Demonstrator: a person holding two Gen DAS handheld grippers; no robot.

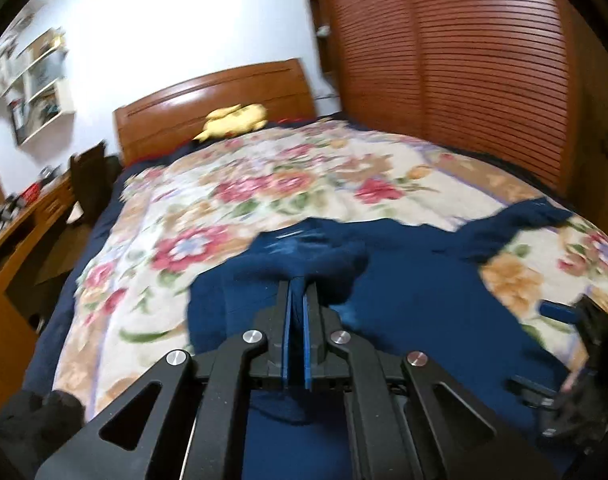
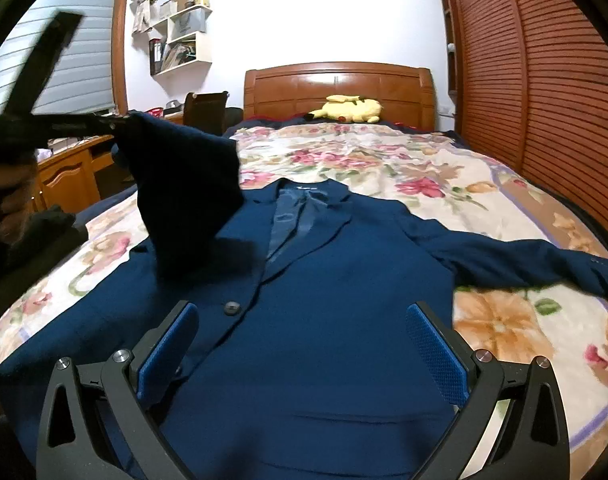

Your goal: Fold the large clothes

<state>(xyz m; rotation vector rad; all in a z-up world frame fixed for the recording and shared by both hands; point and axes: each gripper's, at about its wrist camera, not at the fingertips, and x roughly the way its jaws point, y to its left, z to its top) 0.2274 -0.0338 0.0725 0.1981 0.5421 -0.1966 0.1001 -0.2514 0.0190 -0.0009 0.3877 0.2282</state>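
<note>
Flat on the floral blanket (image 2: 384, 152), the navy wool blazer (image 2: 324, 320) points collar toward twelve o'clock; left gripper (image 1: 297, 280) apparently pinches its raised sleeve (image 2: 183, 200), right gripper (image 2: 304, 356) spread wide.

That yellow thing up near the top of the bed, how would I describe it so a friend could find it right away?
Start at the big bed with the flowered blanket and look to its wooden headboard. Lying right at the foot of that headboard is a yellow plush toy, stretched out on its side. Unlike the navy blazer spread lower down the bed, it is small, bright yellow and stuffed.
</note>
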